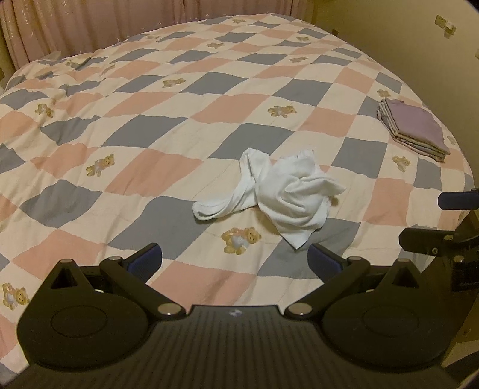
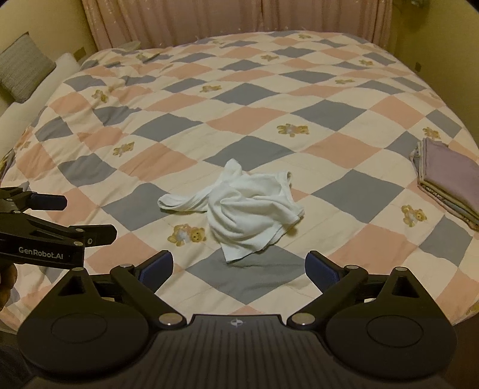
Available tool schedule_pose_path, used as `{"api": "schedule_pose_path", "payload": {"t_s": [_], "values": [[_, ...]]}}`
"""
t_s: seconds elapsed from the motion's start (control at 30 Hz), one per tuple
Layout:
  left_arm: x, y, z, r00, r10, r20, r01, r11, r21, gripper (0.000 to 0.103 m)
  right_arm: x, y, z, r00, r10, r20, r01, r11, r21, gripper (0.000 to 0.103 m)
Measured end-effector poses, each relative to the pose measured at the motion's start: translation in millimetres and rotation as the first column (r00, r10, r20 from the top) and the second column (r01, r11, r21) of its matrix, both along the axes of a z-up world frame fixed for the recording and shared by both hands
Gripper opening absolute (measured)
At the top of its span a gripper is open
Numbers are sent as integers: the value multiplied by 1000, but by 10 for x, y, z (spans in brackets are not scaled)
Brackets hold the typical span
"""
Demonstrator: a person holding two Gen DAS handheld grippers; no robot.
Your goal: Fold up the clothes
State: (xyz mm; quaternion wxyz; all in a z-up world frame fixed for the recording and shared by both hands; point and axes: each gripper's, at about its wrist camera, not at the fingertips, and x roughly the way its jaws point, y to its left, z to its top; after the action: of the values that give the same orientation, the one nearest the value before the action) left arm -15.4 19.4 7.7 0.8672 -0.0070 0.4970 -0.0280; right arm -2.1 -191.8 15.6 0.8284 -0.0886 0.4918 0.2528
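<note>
A crumpled white garment (image 1: 281, 194) (image 2: 245, 209) lies in a heap on the checked quilt (image 1: 167, 125) (image 2: 269, 113), one sleeve trailing to the left. My left gripper (image 1: 235, 258) hovers open just short of the garment's near corner, nothing between its blue-padded fingers (image 1: 146, 260). In the right wrist view my right gripper (image 2: 239, 269) is also open and empty, a little nearer than the garment's lower tip. The left gripper (image 2: 51, 215) shows again at the left edge of the right wrist view, and the right gripper (image 1: 449, 221) at the right edge of the left wrist view.
A stack of folded clothes, purple on top (image 1: 416, 128) (image 2: 449, 179), sits at the bed's right edge. Pink curtains (image 2: 233, 21) hang behind the bed. A grey cushion (image 2: 24, 65) and white bolster (image 2: 33, 98) lie at the left. A yellow wall (image 1: 419, 54) stands on the right.
</note>
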Motion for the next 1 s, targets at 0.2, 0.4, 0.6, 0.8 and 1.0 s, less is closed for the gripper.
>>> {"api": "schedule_pose_path", "payload": {"t_s": [0.2, 0.4, 0.6, 0.8, 1.0], "values": [[-14, -18, 4, 1000, -12, 2, 12, 1000, 6, 102, -22, -10, -28, 1000, -22, 1, 22, 1000, 3, 99], [-58, -4, 20, 1000, -20, 2, 20, 1000, 6, 102, -36, -16, -18, 1000, -30, -2, 30, 1000, 4, 99], [-63, -5, 40, 1000, -31, 3, 31, 1000, 3, 102, -53, -9, -11, 999, -33, 4, 33, 999, 5, 99], [-104, -41, 24, 999, -46, 5, 46, 999, 2, 102, -78, -30, -13, 999, -45, 3, 45, 999, 4, 100], [-112, -87, 21, 998, -58, 1, 58, 998, 4, 102, -103, -72, -17, 999, -51, 0, 51, 999, 4, 100]]}}
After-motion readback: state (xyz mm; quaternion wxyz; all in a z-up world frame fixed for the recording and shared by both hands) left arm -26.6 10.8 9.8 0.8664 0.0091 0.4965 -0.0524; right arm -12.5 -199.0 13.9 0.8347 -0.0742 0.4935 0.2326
